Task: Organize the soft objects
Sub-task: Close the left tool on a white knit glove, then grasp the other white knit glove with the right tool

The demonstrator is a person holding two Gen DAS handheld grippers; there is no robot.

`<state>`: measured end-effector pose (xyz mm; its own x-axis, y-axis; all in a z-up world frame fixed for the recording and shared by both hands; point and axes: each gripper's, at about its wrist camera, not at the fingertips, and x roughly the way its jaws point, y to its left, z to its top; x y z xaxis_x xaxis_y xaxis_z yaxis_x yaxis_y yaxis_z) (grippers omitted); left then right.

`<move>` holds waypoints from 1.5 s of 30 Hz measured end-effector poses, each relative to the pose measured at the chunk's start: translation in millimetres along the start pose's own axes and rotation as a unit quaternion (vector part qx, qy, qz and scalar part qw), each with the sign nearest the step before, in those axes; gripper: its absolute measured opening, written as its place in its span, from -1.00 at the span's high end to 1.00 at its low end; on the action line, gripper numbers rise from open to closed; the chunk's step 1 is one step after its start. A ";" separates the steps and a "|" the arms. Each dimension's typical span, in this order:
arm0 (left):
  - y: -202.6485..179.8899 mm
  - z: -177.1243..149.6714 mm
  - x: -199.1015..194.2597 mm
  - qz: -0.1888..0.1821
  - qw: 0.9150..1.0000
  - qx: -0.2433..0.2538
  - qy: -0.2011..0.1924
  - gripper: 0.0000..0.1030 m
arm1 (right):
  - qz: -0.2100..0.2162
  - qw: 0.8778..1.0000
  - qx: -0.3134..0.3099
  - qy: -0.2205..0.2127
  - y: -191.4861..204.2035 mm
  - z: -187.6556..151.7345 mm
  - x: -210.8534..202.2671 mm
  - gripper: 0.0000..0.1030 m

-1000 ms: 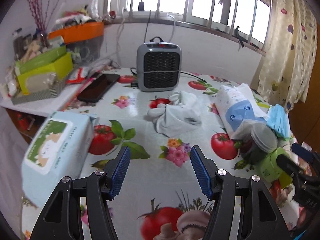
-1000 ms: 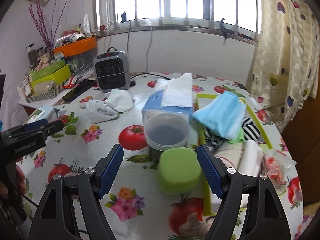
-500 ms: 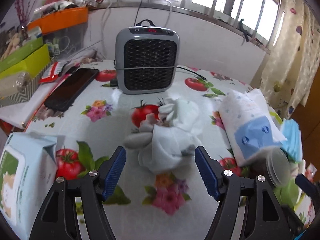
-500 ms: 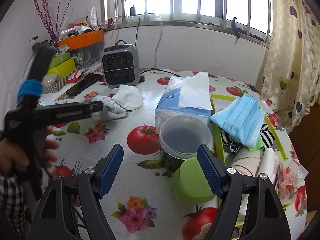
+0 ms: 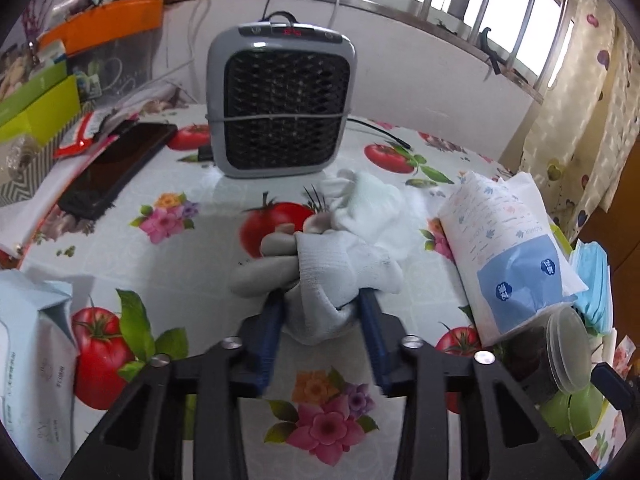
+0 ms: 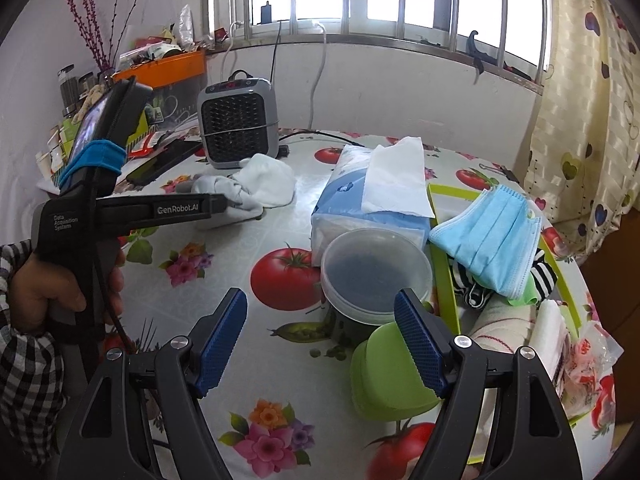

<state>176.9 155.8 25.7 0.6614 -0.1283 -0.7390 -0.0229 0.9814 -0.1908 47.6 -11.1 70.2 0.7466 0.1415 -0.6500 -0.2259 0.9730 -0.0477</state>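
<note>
While my left gripper [image 5: 320, 312] pinches the near end of the white and grey socks bundle [image 5: 332, 236], the bundle lies on the flowered tablecloth [image 5: 192, 184] just in front of the grey heater [image 5: 280, 100]. My right gripper [image 6: 320, 336] hangs wide apart and holds nothing, above the clear tub [image 6: 376, 272] and green lid [image 6: 392, 376], well right of the heater

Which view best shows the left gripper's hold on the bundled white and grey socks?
The left wrist view: the bundled white and grey socks fill the centre, pinched between the left gripper fingers. The right wrist view shows them small and side-on, the grip point hidden.
</note>
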 end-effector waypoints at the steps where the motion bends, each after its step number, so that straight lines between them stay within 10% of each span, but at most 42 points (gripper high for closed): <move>1: -0.1 -0.5 -1.3 0.000 1.000 0.000 -0.001 0.42 | -0.001 1.000 0.000 0.000 0.0 0.1 -0.3 -0.48; 21: 25.6 -70.9 -70.3 0.009 1.000 0.013 -0.008 0.57 | 0.043 0.999 -0.010 -0.016 26.3 41.7 -2.6 -0.48; 45: 55.0 -90.3 -81.4 -0.032 0.999 -0.019 -0.013 0.51 | -0.006 0.997 0.012 0.072 76.0 110.4 153.4 -0.49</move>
<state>54.1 207.3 17.0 0.6816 -0.1867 -0.7075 -0.0079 0.9649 -0.2623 214.0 104.8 50.5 0.6512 0.1048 -0.7516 -0.2019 0.9786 -0.0385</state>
